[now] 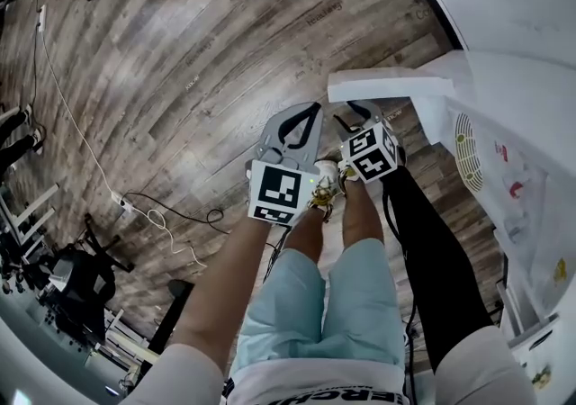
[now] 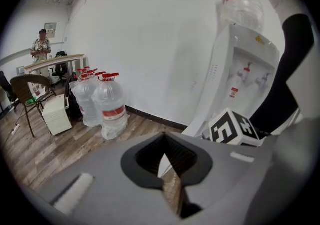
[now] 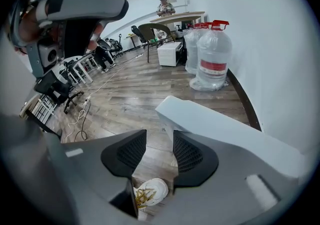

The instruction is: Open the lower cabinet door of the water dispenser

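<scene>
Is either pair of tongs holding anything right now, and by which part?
Nothing is held. The left tongs are shut on nothing; the right tongs stand open, with the white cabinet door beyond their tips, not gripped.

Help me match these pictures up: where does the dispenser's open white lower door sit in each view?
Head view: the door juts left from the dispenser, right of centre.
Left gripper view: a slanted white sliver right of centre, beside a marker cube.
Right gripper view: centre to lower right, just beyond the jaws.
Shared landmark: the wood-plank floor.
</scene>
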Motion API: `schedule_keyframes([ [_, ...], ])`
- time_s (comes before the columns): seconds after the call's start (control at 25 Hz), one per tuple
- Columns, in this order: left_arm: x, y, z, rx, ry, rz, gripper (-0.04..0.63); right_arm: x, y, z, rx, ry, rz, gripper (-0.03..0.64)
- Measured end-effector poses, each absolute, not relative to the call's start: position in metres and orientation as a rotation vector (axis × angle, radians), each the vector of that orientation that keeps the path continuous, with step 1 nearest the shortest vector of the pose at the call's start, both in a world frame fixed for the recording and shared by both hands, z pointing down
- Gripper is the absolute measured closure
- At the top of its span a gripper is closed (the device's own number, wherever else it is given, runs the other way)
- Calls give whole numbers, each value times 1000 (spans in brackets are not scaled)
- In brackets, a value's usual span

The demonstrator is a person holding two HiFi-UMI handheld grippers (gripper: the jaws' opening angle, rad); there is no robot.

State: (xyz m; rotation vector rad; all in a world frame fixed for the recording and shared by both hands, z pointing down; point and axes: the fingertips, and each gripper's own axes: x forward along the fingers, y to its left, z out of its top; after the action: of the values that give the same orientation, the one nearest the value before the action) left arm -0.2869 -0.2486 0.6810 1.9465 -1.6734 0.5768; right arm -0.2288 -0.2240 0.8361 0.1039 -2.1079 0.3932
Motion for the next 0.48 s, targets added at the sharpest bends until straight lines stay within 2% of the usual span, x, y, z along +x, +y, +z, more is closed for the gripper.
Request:
schedule_keyframes([
  [0.48, -304, -270, 677, 1920, -1720, 561, 538, -245, -252, 836, 78, -2114, 352, 448],
])
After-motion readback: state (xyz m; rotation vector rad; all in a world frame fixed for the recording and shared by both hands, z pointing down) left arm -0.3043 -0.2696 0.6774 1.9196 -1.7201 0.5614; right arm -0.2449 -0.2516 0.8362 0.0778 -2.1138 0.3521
